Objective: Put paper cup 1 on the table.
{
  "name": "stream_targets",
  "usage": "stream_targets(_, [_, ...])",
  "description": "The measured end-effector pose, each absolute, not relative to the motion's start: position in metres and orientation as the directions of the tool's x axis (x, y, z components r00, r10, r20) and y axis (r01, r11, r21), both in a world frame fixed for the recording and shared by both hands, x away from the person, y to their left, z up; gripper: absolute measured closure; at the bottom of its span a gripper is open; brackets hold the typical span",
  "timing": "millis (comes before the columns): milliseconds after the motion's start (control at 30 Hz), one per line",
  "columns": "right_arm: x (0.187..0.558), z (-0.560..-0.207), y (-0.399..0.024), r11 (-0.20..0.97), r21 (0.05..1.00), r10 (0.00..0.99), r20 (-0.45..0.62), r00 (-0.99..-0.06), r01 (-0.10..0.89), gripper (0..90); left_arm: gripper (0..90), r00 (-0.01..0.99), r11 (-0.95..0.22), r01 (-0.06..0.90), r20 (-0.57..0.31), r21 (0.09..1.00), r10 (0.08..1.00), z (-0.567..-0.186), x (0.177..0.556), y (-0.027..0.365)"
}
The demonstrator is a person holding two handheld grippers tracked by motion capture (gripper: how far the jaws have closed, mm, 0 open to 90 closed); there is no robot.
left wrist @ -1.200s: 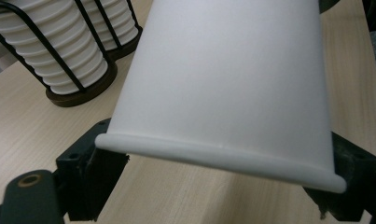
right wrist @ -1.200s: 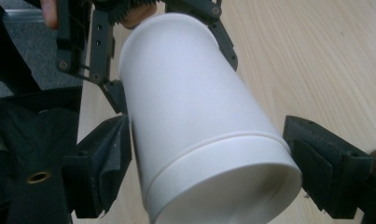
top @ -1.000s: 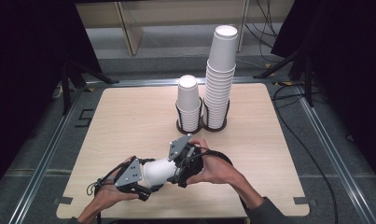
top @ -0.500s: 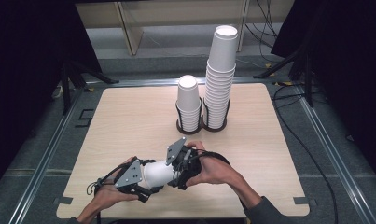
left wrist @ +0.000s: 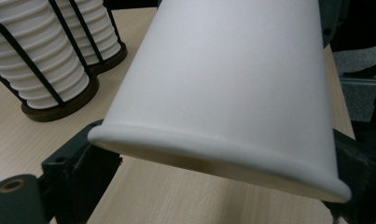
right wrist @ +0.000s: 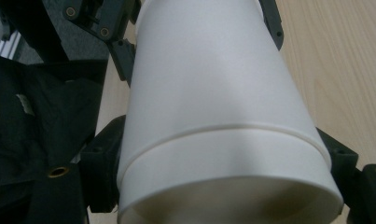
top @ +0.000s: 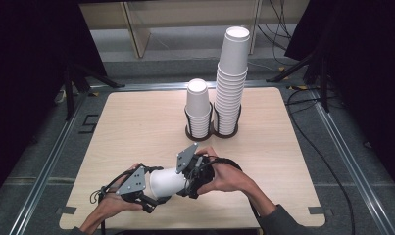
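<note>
The paper cup [top: 166, 182] lies on its side just above the near edge of the table [top: 136, 127], held between the left gripper [top: 148, 193] and the right gripper [top: 187, 182]. In the left gripper view, the cup's [left wrist: 232, 88] rolled rim sits between the two black jaws, which have just been opening; they now stand beside the rim on either side, and whether the pads touch it cannot be told. In the right gripper view, two nested cups [right wrist: 218, 121] show, the rim of one ringing the wall of the other, and the right jaws flank the wider end closely, apparently clamped on it.

The table is a pale wood-grain board with rounded corners, set in a metal frame. Toward its far side stand two dark wire holders side by side, touching: the short stack of cups [top: 198, 108] on the left, the tall stack of cups [top: 231, 78] on the right. Beyond the table lie a grey floor [top: 165, 54], a light wooden shelf frame [top: 136, 24] and black cables [top: 278, 19]. Dark curtains [top: 33, 58] close in on both sides, with black stand legs [top: 70, 83] at their feet.
</note>
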State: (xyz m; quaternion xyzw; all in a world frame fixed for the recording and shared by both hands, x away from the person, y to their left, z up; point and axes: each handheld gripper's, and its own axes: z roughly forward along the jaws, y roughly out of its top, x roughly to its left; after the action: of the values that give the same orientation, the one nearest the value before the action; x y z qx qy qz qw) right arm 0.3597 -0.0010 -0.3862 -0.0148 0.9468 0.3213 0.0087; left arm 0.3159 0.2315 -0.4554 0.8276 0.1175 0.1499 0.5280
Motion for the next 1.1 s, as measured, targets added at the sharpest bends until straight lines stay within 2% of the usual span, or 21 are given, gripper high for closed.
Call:
stream_targets(133, [0.363, -0.382, -0.009, 0.772, 0.635, 0.017, 0.013, -1.000, 0.022, 24.2, 8.7, 0.926, -0.361, 0.037, 0.104, 0.932, 0.363, -0.455, 0.317, 0.234])
stream_targets(233, [0.367, -0.381, -0.013, 0.748, 0.663, 0.000, 0.018, -1.000, 0.012, 24.2, 9.2, 0.922, -0.320, 0.056, 0.075, 0.946, 0.381, -0.453, 0.318, 0.238])
stream_targets(333, [0.370, -0.378, -0.022, 0.707, 0.704, 0.025, 0.073, -0.997, 0.069, 24.2, 12.0, 0.920, -0.282, 0.070, 0.048, 0.957, 0.390, -0.451, 0.319, 0.241])
stream_targets(500, [0.378, -0.374, -0.032, 0.623, 0.780, 0.003, 0.079, -0.997, 0.064, 24.0, 14.5, 0.917, -0.209, 0.072, 0.018, 0.975, 0.397, -0.447, 0.317, 0.241])
stream_targets(633, [0.379, -0.373, -0.034, 0.604, 0.794, -0.004, 0.094, -0.996, 0.073, 24.0, 14.5, 0.911, -0.160, 0.072, 0.000, 0.984, 0.412, -0.444, 0.316, 0.240])
stream_targets(800, [0.379, -0.373, -0.035, 0.598, 0.799, -0.009, 0.084, -0.996, 0.062, 24.0, 11.9, 0.900, -0.158, 0.053, 0.021, 0.986, 0.435, -0.441, 0.313, 0.240])
stream_targets(1100, [0.379, -0.375, -0.035, 0.584, 0.808, -0.030, 0.112, -0.993, 0.073, 24.0, 13.3, 0.895, -0.132, 0.011, 0.049, 0.991, 0.442, -0.437, 0.308, 0.236])
